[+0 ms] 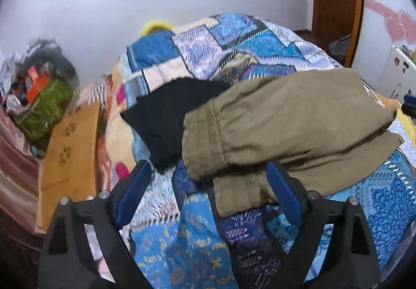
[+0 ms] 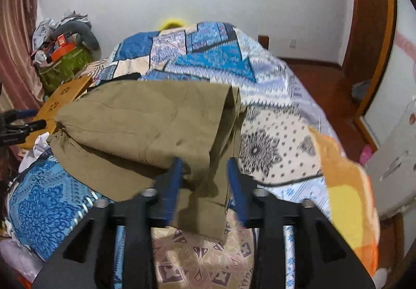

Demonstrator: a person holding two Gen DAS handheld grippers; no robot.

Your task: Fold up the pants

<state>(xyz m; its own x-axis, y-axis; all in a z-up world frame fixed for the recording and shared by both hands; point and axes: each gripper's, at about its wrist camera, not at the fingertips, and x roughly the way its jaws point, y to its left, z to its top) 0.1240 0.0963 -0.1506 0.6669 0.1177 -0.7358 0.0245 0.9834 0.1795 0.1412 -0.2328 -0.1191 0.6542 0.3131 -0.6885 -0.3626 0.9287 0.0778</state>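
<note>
Olive-khaki pants (image 1: 299, 117) lie folded over on a blue patchwork bedspread (image 1: 221, 44). Their elastic waistband (image 1: 205, 140) faces my left gripper (image 1: 208, 172), which is open, with the waistband corner between its blue pads and no grip on it. In the right wrist view the pants (image 2: 145, 120) fill the middle. My right gripper (image 2: 205, 166) is open around the leg-end fabric, which hangs loose between the blue pads. The left gripper also shows at the left edge of the right wrist view (image 2: 23, 125).
A black garment (image 1: 169, 117) lies on the bed left of the pants. A small wooden table (image 1: 70, 148) stands beside the bed, with a green bag (image 1: 44, 107) and clutter behind it. An orange-yellow blanket (image 2: 345, 185) hangs at the right bed edge. A white cabinet (image 2: 395, 166) stands right.
</note>
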